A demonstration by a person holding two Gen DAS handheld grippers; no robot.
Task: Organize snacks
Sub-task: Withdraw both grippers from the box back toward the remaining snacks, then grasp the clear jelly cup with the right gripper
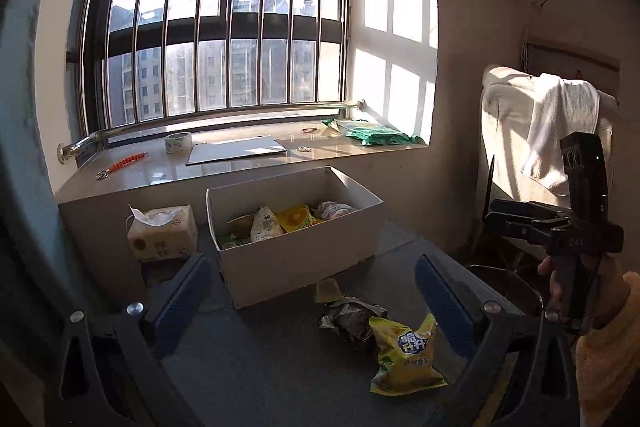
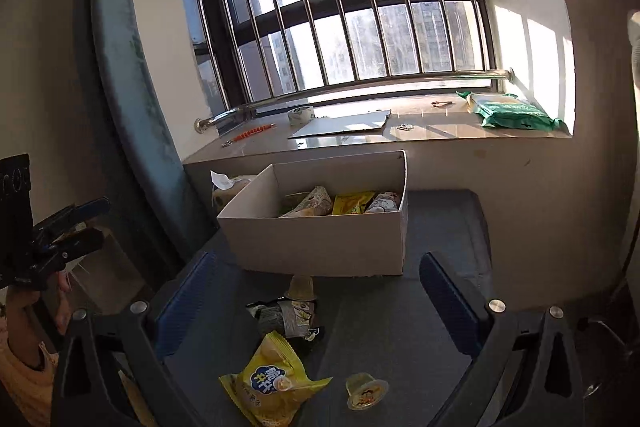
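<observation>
A white cardboard box (image 1: 352, 239) (image 2: 320, 243) stands on the grey table, holding several snack packets. In front of it lie a yellow chip bag (image 1: 404, 355) (image 2: 272, 391), a dark crumpled packet (image 1: 352, 319) (image 2: 286, 319) and a small jelly cup (image 1: 328, 290) (image 2: 300, 287). A second jelly cup (image 2: 366, 391) sits nearer, to the right of the yellow bag. My left gripper (image 1: 312, 261) is open above the loose snacks, holding nothing. My right gripper (image 2: 319, 259) is also open and empty over the same spot. Each gripper also shows at the edge of the other's view.
A tissue pack (image 1: 162, 233) stands left of the box. Behind, the window sill (image 1: 120, 179) carries a tape roll (image 1: 179, 142), a white sheet (image 1: 236, 149) and a green packet (image 1: 376, 133). At the right is a chair with a white towel (image 1: 560, 131).
</observation>
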